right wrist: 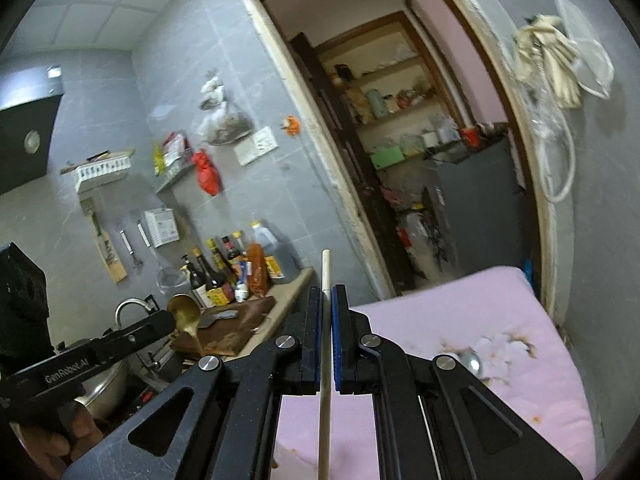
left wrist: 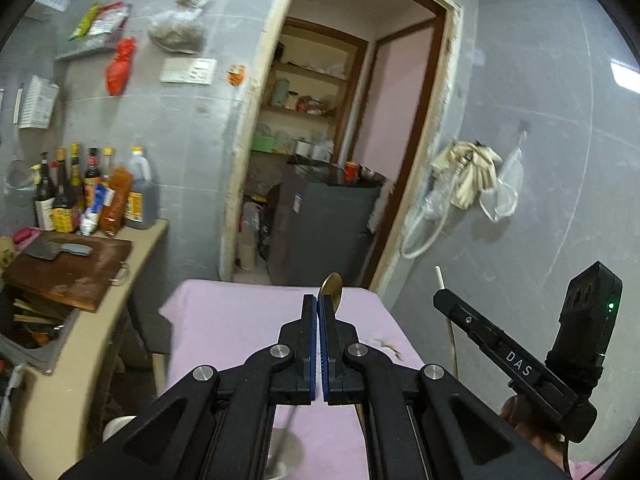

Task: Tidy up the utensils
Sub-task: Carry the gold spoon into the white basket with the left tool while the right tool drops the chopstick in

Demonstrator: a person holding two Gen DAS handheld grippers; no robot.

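Held aloft over my pink-covered table (left wrist: pixel 224 320): left gripper (left wrist: pixel 317 300) clamped on brass spoon (left wrist: pixel 332 286), bowl forward; right gripper (right wrist: pixel 329 292) clamped on chopstick (right wrist: pixel 325 272), long axis running along the fingers, both level.

Both claws (left wrist: pixel 317 300) (right wrist: pixel 330 292) clamped, raised.

Both wrist views face the doorway (left wrist: pixel 344 128) above the pink table (right wrist: pixel 500 312).

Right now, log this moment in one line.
left gripper: shut on spoon | right gripper: shut on chopstick | both above pink table
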